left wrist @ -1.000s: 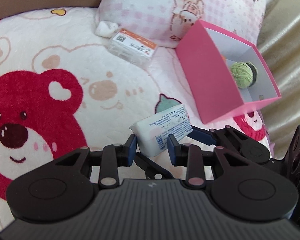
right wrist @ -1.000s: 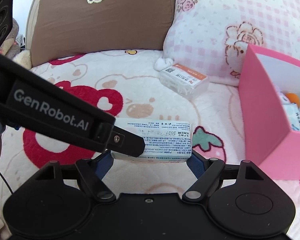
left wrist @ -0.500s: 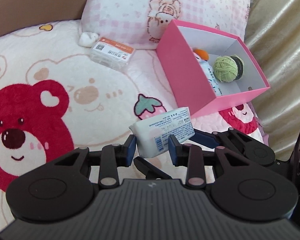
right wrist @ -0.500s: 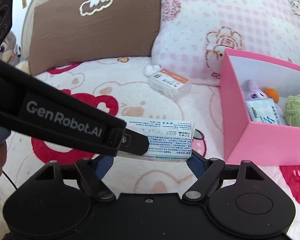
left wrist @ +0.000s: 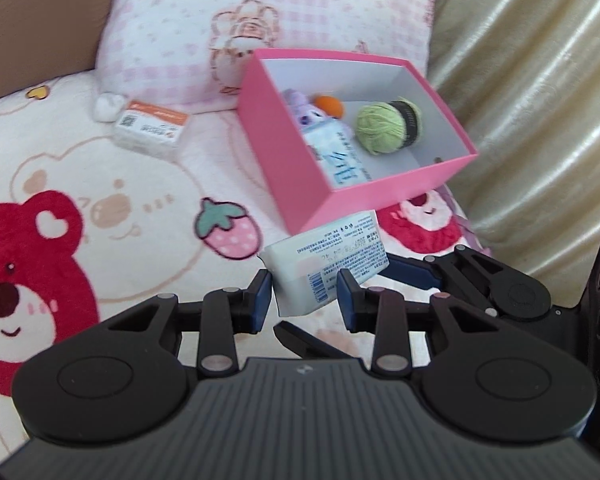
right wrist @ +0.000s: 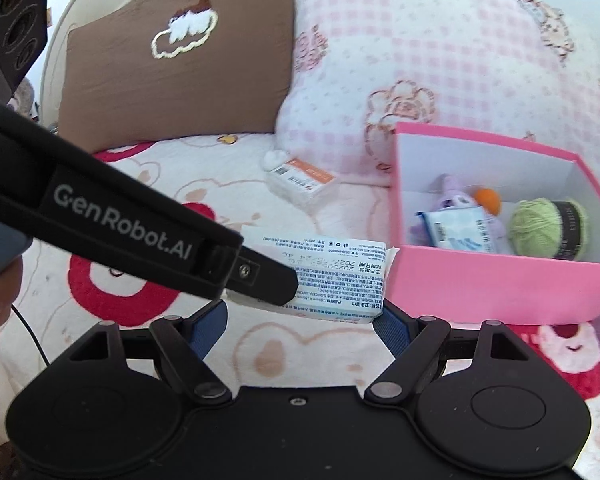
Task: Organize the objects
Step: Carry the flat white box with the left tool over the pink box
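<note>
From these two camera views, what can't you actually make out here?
- Printed text on the white packet: too small and blurred in both views.
- The packet's left end, right wrist view: covered by the left gripper's black finger.
- The pink box's near inside corner: hidden by its own wall.
- The purple toy: partly under a blue-white pack.
- The person: only a sliver at the right wrist view's left edge.
</note>
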